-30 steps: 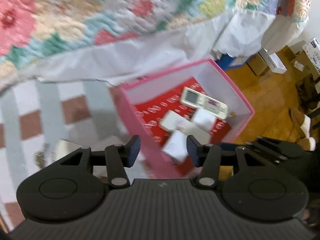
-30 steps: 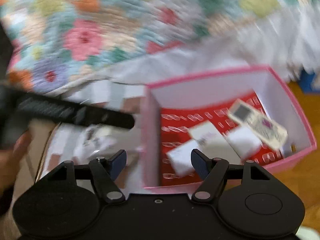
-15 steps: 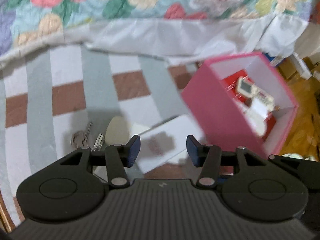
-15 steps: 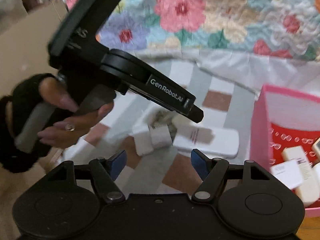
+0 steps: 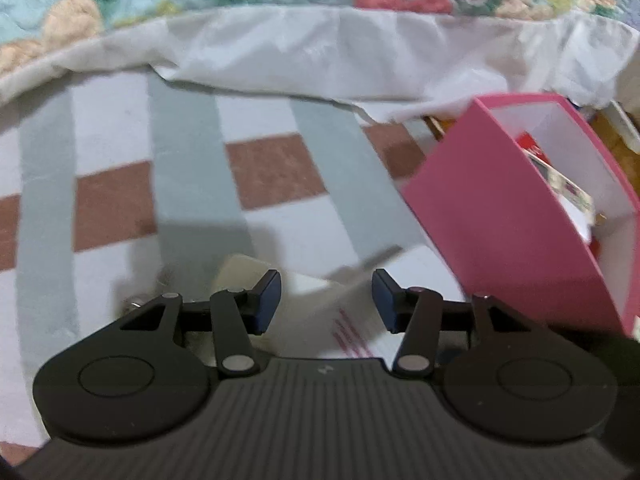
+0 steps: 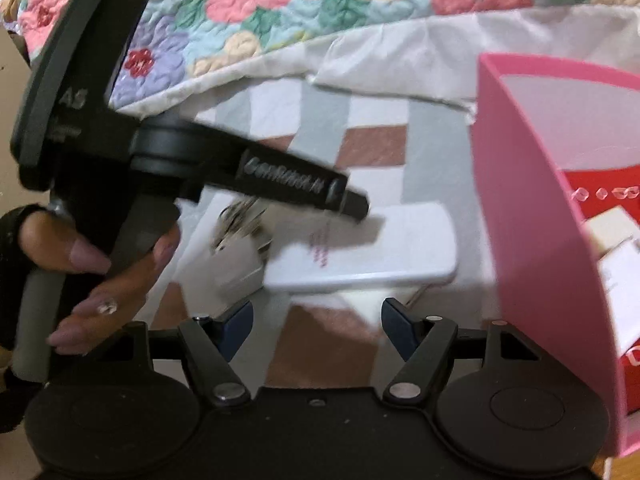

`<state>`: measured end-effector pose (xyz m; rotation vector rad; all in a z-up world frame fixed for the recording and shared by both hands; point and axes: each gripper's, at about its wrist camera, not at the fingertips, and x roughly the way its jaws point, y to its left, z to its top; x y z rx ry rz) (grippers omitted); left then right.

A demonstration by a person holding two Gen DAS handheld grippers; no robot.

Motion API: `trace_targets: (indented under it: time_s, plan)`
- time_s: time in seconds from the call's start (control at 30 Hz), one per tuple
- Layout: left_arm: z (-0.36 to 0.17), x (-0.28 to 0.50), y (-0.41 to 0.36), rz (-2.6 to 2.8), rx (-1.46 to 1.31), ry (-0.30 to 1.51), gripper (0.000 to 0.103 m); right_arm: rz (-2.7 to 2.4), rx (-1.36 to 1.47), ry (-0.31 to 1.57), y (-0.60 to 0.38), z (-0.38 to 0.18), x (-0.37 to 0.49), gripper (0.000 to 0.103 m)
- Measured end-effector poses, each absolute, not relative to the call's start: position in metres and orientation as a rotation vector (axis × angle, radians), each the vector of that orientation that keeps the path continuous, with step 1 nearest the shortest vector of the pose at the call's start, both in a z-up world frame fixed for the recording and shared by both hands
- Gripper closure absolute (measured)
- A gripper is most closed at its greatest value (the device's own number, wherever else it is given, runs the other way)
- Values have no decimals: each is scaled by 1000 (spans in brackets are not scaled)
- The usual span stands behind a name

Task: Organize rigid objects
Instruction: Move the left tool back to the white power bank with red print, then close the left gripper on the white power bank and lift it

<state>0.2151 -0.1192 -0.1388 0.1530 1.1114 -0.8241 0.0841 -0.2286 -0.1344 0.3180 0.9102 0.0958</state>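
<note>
A flat white box (image 6: 372,252) with red print lies on the striped rug, left of the pink bin (image 6: 532,232). In the left wrist view the same white box (image 5: 332,320) shows between the fingers of my left gripper (image 5: 326,300), which hovers open just above it. My right gripper (image 6: 316,328) is open and empty, a little short of the box's near edge. A bunch of keys (image 6: 240,224) and a small white block (image 6: 244,260) lie beside the box's left end. The pink bin (image 5: 508,216) holds a remote and several white items.
A floral quilt (image 6: 280,4) with a white sheet hangs along the far side. A gloved hand (image 6: 92,264) holds the left gripper's handle at the left of the right wrist view. Wooden floor (image 5: 624,148) shows beyond the bin.
Both grippers swung left away from the pink bin and dropped toward the rug. The white box and keys came into view and grew larger. Neither gripper's jaws changed.
</note>
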Motion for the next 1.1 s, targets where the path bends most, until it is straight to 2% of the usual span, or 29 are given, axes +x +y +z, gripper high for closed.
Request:
trace_targets:
  time_s: [0.27, 0.33, 0.53, 0.6, 0.8, 1.1]
  plan:
    - [-139, 210, -117, -894, 91, 1310, 56, 88, 381, 920, -232, -144, 92, 26]
    - [-144, 208, -114, -903, 39, 1387, 57, 73, 379, 925, -229, -142, 91, 20]
    - [-161, 206, -108, -861, -85, 1497, 62, 44, 238, 970, -216, -147, 99, 21]
    - [-166, 203, -108, -838, -115, 1500, 62, 24, 189, 1001, -212, -153, 104, 21]
    - [-157, 190, -112, -817, -87, 1406, 67, -18, 146, 965, -212, -158, 97, 37]
    - [-133, 161, -102, -790, -23, 1348, 69, 17, 149, 931, -209, -145, 76, 38]
